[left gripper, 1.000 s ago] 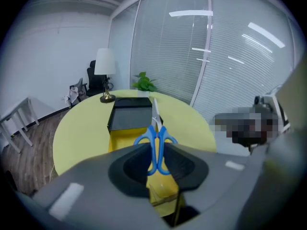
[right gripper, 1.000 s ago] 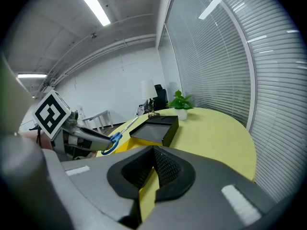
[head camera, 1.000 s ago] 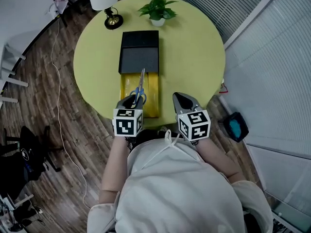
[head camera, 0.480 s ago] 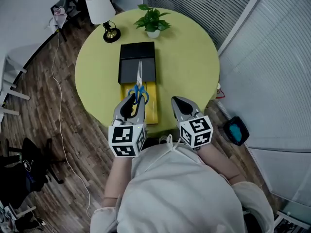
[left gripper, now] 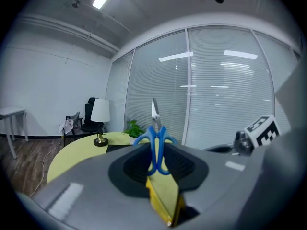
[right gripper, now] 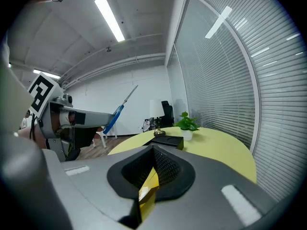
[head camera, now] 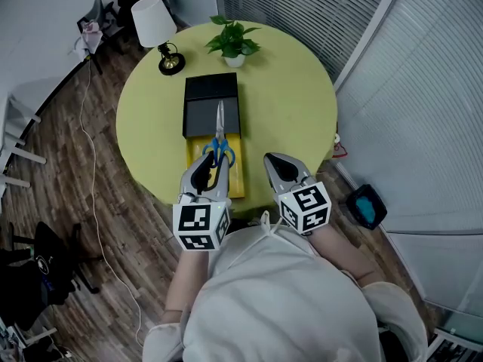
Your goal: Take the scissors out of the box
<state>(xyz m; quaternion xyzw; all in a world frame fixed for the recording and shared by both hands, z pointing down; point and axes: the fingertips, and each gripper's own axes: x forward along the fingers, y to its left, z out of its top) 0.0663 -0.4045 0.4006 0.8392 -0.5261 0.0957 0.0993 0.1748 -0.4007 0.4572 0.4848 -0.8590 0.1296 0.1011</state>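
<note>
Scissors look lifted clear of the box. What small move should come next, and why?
Probably carry the scissors sideways and lower them onto bare table. The left gripper clamps their blue handles, and they hang above the open box rather than resting anywhere.

Blue-handled scissors (head camera: pixel 219 136) aloft over open box (head camera: pixel 198 116)
</note>
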